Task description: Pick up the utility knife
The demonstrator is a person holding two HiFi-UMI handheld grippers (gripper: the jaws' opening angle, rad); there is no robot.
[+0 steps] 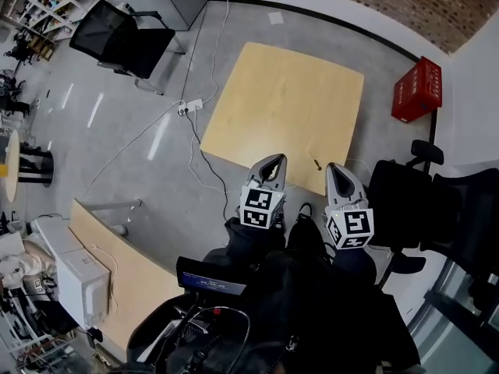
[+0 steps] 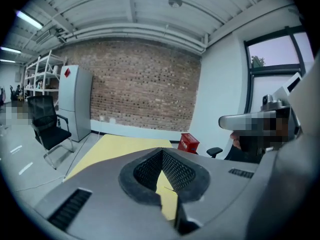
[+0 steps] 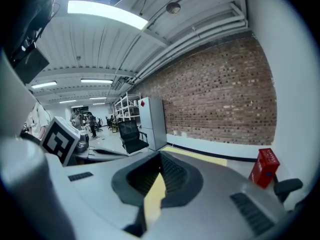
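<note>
We hold left gripper (image 1: 270, 160) and right gripper (image 1: 337, 170) level, side by side, jaws clenched on nothing, over the table's (image 1: 265, 107) near edge, where the utility knife (image 1: 315, 163) lies slanting far-left to near-right.

- A grey polished floor (image 1: 117, 107) is stretching across the room, catching streaks of light.
- A pale square wooden worktop (image 1: 284, 107) is standing in the middle of it.
- A red plastic crate (image 1: 417, 90) is sitting on the floor off the worktop's far right corner, beside the white wall.
- A black mesh office chair (image 1: 121, 37) is standing at the far left, near a tall grey metal cabinet (image 2: 75, 101).
- A white power strip (image 1: 189, 107) is lying on the floor beside the worktop, its cable trailing away.
- A red-brown brick wall (image 2: 135, 89) is running along the far side, with a white open shelving rack (image 2: 40, 79) standing to its left.
- A long ceiling strip light (image 3: 107, 14) is glowing overhead.
- A dark-framed window (image 2: 280, 69) is letting in daylight on the right.
</note>
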